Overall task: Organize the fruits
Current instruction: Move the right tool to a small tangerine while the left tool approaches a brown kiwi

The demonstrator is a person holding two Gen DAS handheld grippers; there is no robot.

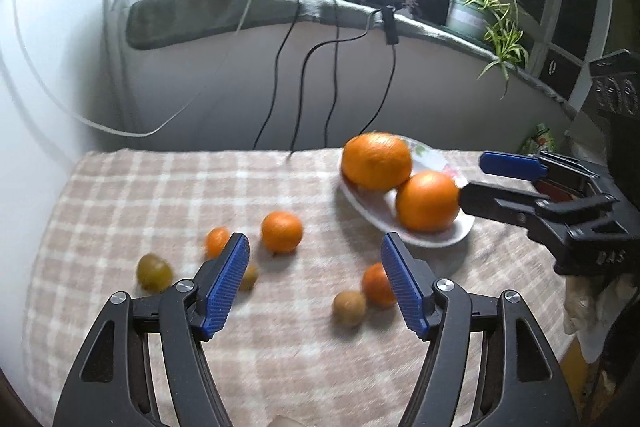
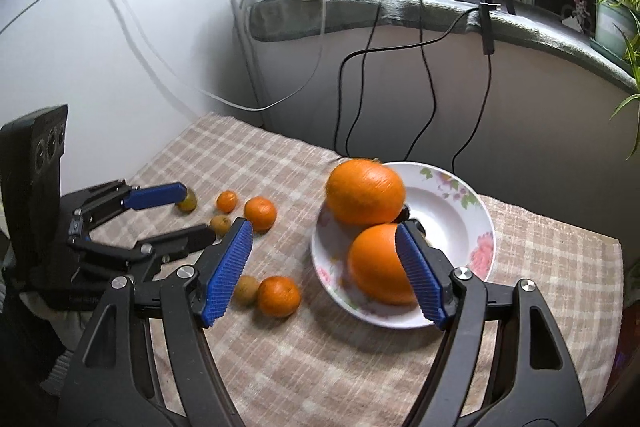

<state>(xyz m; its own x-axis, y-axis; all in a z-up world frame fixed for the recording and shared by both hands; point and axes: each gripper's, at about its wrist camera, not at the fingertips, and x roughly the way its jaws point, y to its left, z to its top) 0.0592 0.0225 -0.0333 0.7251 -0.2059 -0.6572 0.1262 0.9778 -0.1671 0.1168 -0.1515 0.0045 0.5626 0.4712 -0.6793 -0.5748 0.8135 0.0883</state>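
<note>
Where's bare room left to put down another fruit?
The plate's right half is free, beside the two oranges. Bare cloth lies near the front edge. It is crowded left of the plate, around the tangerines and kiwis.

We log two fisheye wrist views, each looking forward along its own fingers and down at the checked tablecloth (image 1: 160, 187). The left wrist view sits low and close over the small fruit, facing the windowsill (image 1: 224, 15), with the right gripper (image 1: 472, 179) entering from its right edge. The right wrist view sits close over the plate (image 2: 476, 227), same heading, with the left gripper (image 2: 196, 213) at its left. Both share the plate (image 1: 436, 239), the two oranges, the scattered fruit, the sill and hanging cables (image 2: 424, 59).
</note>
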